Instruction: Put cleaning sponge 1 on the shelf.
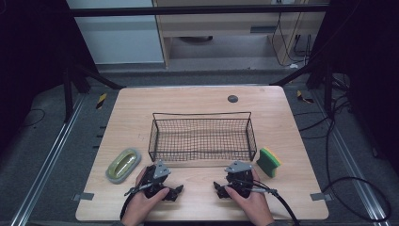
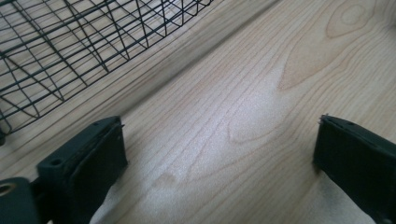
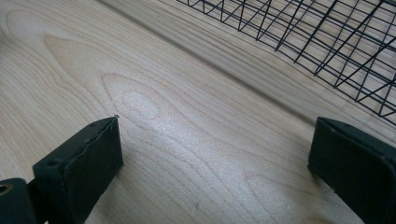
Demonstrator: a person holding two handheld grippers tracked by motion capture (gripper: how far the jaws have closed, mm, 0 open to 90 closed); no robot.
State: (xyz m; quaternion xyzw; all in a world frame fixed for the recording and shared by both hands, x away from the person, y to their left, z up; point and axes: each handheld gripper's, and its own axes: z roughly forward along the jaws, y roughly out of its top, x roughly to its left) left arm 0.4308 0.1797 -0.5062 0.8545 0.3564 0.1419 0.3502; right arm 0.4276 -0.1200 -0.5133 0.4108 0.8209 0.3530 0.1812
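We find both tools released. The left gripper and the right gripper rest low on the pale wooden table near its front edge, tips turned toward each other, jaws spread wide with only bare wood grain between them in each gripper view.

Nearest the tools stand three things. The black wire-mesh basket sits mid-table, just beyond both grippers, and holds nothing. The pale green oval soap dish lies just left of the left gripper, apart from the basket. The yellow-and-green sponge lies right of the basket's right end, near the right gripper.

Risks, in our judgement:
- The basket is light open wire; a jaw lifted carelessly from so close could catch the near wall and drag or tip it.
- The dish looks glossy and rounded; a pinch across its rim may slip, and it sits not far from the table's left edge.
- The sponge is soft; a shallow grip could let it twist free over the basket's rim.

Sponge condition: clean, blocky, lying askew.
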